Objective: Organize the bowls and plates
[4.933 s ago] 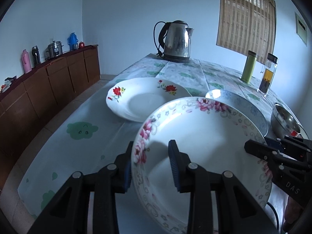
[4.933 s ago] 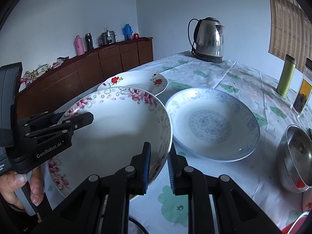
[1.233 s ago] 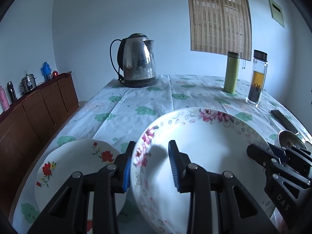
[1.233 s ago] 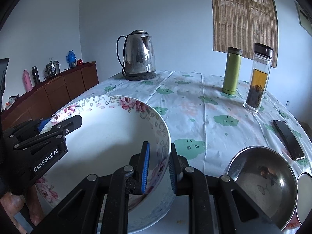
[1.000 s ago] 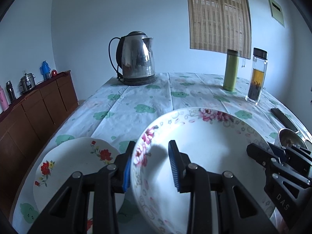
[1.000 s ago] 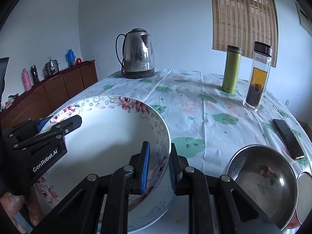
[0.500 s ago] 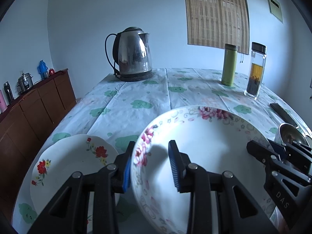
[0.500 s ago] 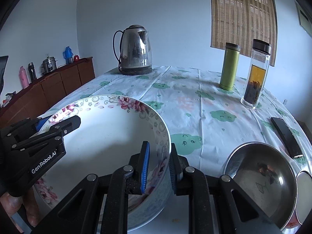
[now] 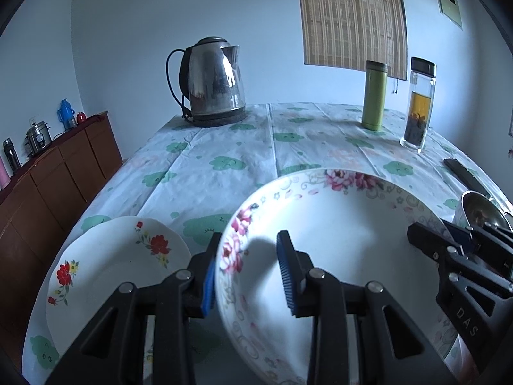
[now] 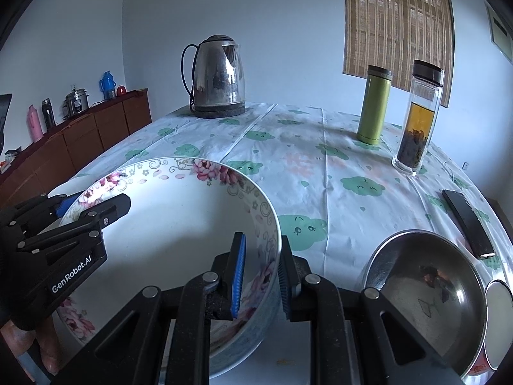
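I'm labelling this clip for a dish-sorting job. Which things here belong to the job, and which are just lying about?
Job:
- floral bowl, gripped at its rim by the left tool and the right tool
- rose plate
- steel bowl

Lying about:
- kettle
- green flask
- tea bottle
- phone

My 2 cameras sit low and close over the counter [image 9: 224, 147], each looking forward and slightly down past its own jaws. The left view faces from the near-left edge, the right view from further right. Both share the large white bowl with pink flowers [image 9: 346, 224] [image 10: 179, 224], the steel electric kettle [image 9: 213, 81] [image 10: 218, 77] and the far wall.
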